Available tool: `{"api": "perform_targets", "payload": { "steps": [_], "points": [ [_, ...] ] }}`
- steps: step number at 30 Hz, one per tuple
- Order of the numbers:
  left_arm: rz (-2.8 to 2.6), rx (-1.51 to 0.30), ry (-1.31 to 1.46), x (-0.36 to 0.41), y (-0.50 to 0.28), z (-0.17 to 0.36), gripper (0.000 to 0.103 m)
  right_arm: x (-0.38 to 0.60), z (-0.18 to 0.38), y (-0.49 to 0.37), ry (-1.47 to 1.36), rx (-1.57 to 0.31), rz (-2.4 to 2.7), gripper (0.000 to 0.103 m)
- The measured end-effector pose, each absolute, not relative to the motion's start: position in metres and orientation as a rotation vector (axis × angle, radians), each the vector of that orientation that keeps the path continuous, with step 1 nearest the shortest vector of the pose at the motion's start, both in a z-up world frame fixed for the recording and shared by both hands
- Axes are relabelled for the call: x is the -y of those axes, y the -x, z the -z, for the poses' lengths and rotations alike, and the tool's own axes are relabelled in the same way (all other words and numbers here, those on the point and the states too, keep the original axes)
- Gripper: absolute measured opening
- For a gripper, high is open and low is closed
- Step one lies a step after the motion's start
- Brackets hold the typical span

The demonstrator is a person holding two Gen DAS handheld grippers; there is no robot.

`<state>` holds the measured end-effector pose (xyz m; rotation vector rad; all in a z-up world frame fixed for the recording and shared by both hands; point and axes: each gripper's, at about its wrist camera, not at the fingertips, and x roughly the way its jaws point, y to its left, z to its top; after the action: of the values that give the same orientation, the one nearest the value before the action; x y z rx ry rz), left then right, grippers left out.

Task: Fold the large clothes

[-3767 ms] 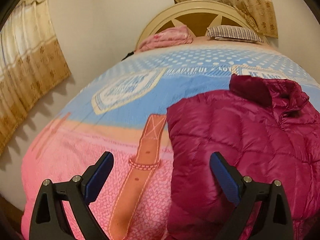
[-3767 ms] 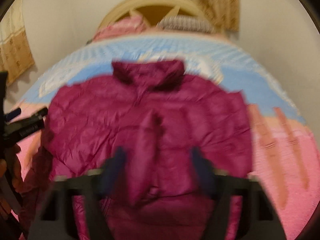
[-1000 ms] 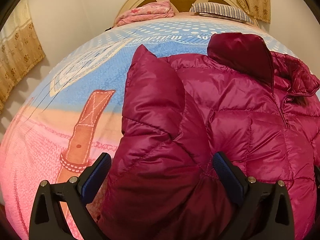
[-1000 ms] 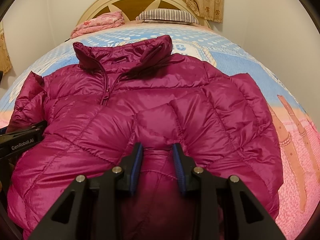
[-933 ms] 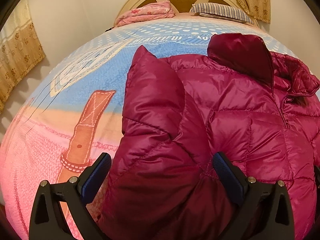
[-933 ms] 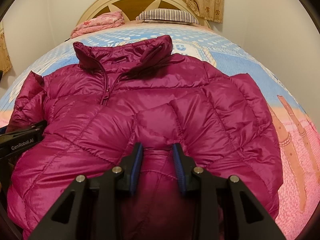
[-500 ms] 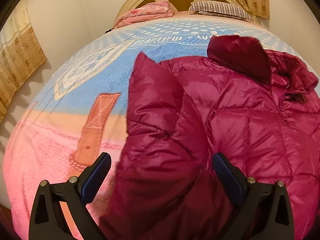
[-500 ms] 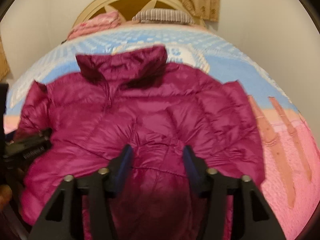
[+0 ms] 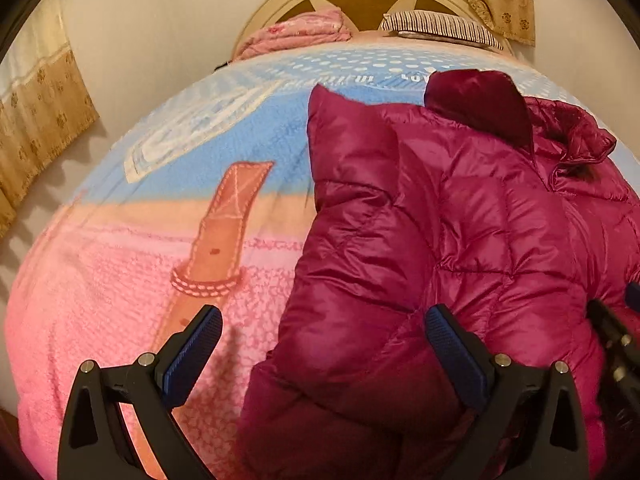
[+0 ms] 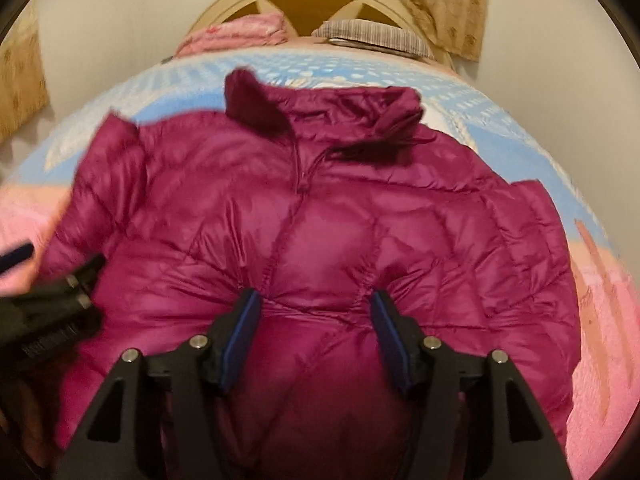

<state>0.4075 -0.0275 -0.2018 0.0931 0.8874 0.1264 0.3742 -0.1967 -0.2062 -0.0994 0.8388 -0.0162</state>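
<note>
Hovering my left hand-held gripper [image 9: 322, 346] jaws apart at lower frame over magenta puffer jacket [image 10: 320, 208] on the bed [image 9: 120, 260], right hand-held gripper [image 10: 316, 322] jaws just opening, jacket fabric between them unpinched

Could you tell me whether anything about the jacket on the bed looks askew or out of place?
Mostly tidy: the magenta puffer jacket lies front up on the blanket. Only its collar is rumpled and lopsided, one side standing higher than the other.

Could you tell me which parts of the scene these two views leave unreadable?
- Jacket hem: both views, cut off by the bottom edge and hidden behind the gripper bodies.
- Jacket's right half: left wrist view, cut off by the right edge.
- Right gripper: its jaws have just been opening around a jacket fold; pad contact is unclear through blur.
- Blanket lettering: left wrist view, too blurred to read.
</note>
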Motion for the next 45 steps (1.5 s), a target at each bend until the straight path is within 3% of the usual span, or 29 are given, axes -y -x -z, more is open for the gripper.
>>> {"api": "perform_targets", "payload": {
  "steps": [16, 22, 26, 37, 45],
  "points": [
    [-0.106, -0.916, -0.031, 0.014, -0.409, 0.207, 0.102, 0.194, 0.209, -0.372, 0.085, -0.838, 0.010, 0.061],
    [-0.105, -0.807, -0.089, 0.021, -0.394, 0.149, 0.102, 0.224, 0.157, -0.371, 0.008, -0.773, -0.005, 0.064],
    [-0.059, -0.775, -0.023, 0.023, -0.425, 0.122, 0.102, 0.236, 0.140, -0.400, -0.035, -0.775, 0.017, 0.066],
    [-0.041, -0.942, -0.039, 0.050, -0.493, 0.208, 0.102, 0.244, 0.198, -0.435, 0.025, -0.863, 0.019, 0.062],
    [-0.024, -0.946, 0.039, 0.042, -0.498, 0.219, 0.102, 0.238, 0.209, -0.436, 0.042, -0.866, 0.023, 0.065]
  ]
}}
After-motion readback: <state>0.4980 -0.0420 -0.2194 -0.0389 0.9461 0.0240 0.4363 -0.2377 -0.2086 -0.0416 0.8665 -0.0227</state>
